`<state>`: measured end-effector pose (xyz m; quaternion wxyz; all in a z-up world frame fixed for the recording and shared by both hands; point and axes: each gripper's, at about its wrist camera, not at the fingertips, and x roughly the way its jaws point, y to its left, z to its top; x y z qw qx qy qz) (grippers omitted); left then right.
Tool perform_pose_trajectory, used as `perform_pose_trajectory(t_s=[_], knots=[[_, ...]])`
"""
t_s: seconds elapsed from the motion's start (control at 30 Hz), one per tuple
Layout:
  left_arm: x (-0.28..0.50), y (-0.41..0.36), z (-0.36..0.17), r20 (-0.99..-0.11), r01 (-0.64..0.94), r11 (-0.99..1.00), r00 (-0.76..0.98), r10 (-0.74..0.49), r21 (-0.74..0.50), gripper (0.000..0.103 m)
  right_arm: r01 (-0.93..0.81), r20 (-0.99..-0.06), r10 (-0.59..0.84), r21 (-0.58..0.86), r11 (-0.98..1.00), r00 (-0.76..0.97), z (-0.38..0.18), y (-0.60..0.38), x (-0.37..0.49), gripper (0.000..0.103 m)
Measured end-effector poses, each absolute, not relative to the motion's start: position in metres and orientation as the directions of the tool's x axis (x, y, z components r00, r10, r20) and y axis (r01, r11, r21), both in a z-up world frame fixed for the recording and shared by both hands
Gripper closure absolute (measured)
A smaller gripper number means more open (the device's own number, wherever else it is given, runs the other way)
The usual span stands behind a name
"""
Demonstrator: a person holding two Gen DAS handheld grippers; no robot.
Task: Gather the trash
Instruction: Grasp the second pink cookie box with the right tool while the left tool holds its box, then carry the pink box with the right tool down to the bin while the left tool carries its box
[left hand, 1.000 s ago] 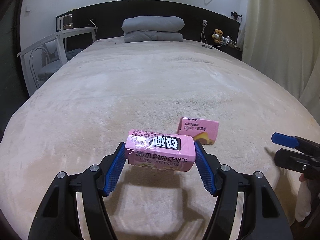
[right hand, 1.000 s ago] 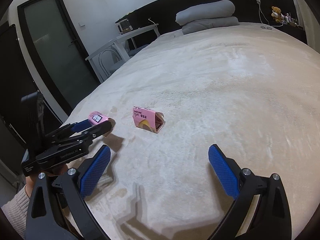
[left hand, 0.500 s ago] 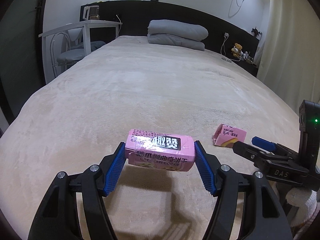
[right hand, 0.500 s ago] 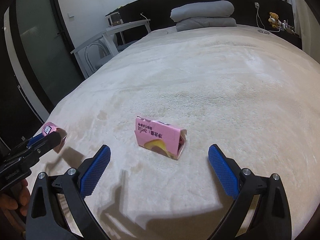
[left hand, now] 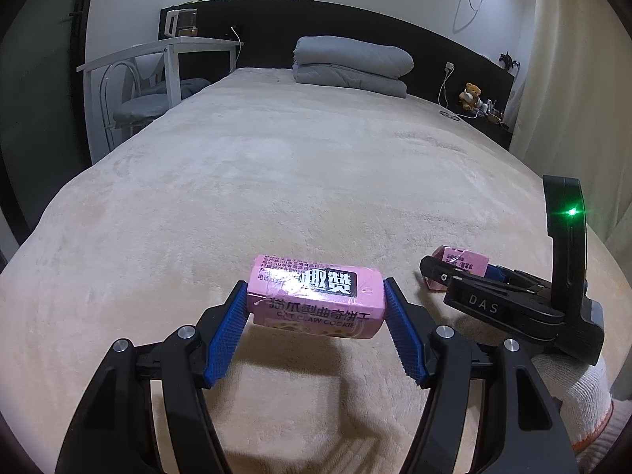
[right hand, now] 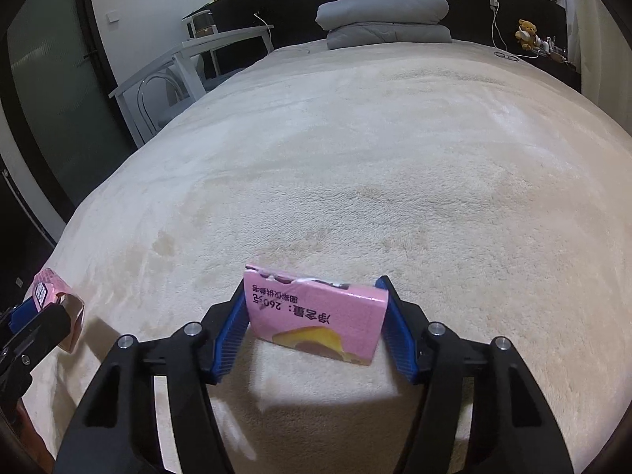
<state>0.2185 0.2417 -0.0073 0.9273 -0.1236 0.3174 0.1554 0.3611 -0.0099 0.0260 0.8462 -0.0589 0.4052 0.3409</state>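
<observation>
My left gripper (left hand: 315, 288) is shut on a pink cookie box (left hand: 316, 300) and holds it just above the cream bed cover (left hand: 276, 166). To its right, a second pink box (left hand: 462, 260) with a yellow picture lies on the cover inside my right gripper (left hand: 458, 272). In the right wrist view the right gripper (right hand: 312, 288) has its jaws closing, and both blue pads touch the sides of that box (right hand: 316, 316). The left gripper (right hand: 23, 316) with its cookie box (right hand: 51, 292) shows at the far left edge. A white-gloved hand (left hand: 572, 395) holds the right gripper.
A folded grey quilt (left hand: 351, 63) lies at the head of the bed against a dark headboard. A white desk (left hand: 166, 47) and a chair (left hand: 134, 106) stand to the left. A teddy bear (left hand: 472, 94) sits on the bedside shelf, and a curtain (left hand: 572, 79) hangs on the right.
The right gripper moved forward over the second pink box and its jaws came in from wide open to the box's sides. The left gripper swung left earlier, then held still.
</observation>
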Motion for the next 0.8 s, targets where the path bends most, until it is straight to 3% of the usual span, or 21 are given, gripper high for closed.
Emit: perform_pose_trajectory(t_s=[0.8], knots=[[0.203,0.216,0.030,-0.580,-0.363,0.924,0.781,0.232,-0.119,0.037,-0.649,-0.681,0.605,0.245,0.720,0.414,0.089,-0.087,0.332,0.041]])
